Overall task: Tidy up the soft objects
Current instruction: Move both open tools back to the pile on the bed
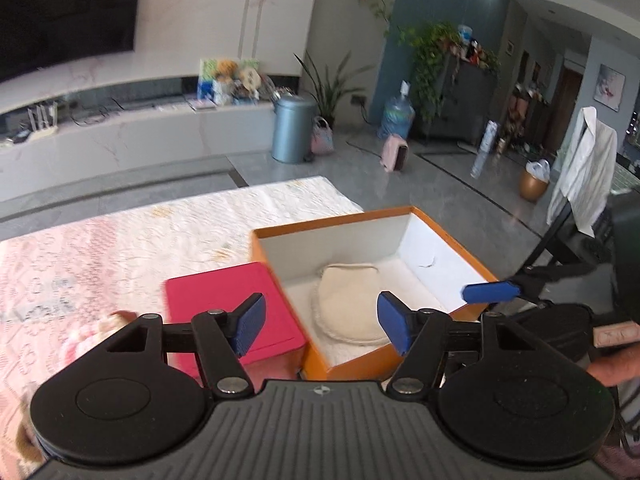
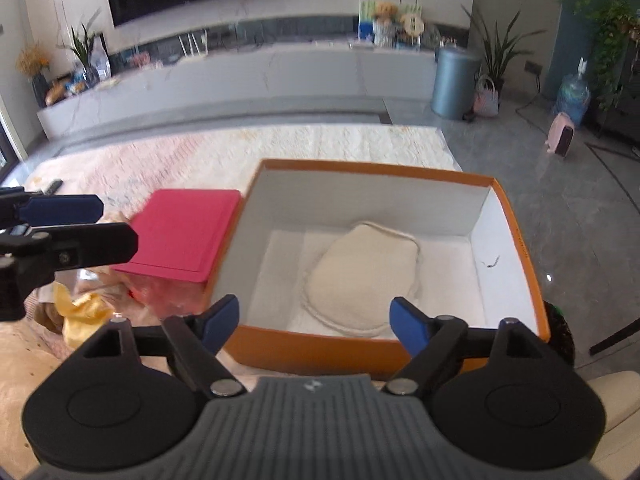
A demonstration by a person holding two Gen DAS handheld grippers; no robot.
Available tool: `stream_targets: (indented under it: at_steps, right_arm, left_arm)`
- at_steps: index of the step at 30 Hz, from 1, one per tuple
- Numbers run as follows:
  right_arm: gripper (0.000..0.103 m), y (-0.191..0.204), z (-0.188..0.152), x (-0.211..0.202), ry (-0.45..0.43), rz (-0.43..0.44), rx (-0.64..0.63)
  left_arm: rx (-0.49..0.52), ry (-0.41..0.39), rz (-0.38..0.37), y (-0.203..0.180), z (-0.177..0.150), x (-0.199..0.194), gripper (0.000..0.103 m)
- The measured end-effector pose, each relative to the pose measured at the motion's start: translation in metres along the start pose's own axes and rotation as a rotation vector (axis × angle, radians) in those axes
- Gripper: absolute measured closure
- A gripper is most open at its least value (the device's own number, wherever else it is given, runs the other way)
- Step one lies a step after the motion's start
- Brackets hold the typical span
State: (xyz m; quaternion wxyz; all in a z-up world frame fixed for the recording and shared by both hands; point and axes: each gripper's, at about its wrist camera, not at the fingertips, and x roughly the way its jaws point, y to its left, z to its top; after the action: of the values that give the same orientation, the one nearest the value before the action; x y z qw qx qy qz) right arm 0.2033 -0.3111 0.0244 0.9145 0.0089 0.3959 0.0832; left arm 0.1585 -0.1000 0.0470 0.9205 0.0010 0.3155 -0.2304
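— Box [image 2: 384, 346] first: orange outside, white inside, lid off, sitting on the patterned cloth [image 2: 320, 144] that covers the table.

— What's in it?

— One cream pouch [image 2: 362, 276], soft and rounded, lying flat on the white lining of the box floor, a little toward the near wall. A small dark scrap [image 2: 491, 262] lies on the lining near the box's right wall. I see nothing else inside.

— And the pink thing?

— That's a flat magenta lid [image 2: 184, 232], just beside the box's left wall, its edge touching or nearly touching; I can't tell which. In front of that lid, still left of the box, there's a heap of crumpled clear plastic [image 2: 160, 292] and something yellow [image 2: 82, 314], too blurred to name.

— The grippers?

— The right gripper [image 2: 314, 322] hangs over the box's near wall, blue fingers spread wide, nothing between them. The left gripper [image 1: 320, 322] is at the box's near left corner, fingers also parted and empty, one pad over the magenta lid and the other over the box interior. From the left camera the pouch [image 1: 348, 304] shows between its fingers but below them, not touched.

— Anything beyond the box?

— A blue-grey bin [image 2: 454, 82] on the floor, well past the far end of the table.
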Motion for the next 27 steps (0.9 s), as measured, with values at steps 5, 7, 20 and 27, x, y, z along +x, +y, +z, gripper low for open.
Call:
stream_targets:
  at_steps: [5, 7, 20, 27]
  right_arm:
    - [0.016, 0.034, -0.027, -0.015, -0.078, 0.017, 0.036]
    - [0.016, 0.047, -0.036, -0.017, -0.104, 0.028, 0.052]
    - [0.019, 0.134, -0.082, -0.002, -0.107, 0.079, 0.012]
    - [0.02, 0.167, -0.083, 0.019, -0.064, 0.114, -0.062]
  left_arm:
    - [-0.036, -0.05, 0.074, 0.018, -0.028, -0.029, 0.028]
    - [-0.073, -0.058, 0.095, 0.03, -0.041, -0.038, 0.028]
    - [-0.25, 0.009, 0.253, 0.106, -0.118, -0.08, 0.03]
    - [-0.328, 0.028, 0.258, 0.13, -0.141, -0.086, 0.031]
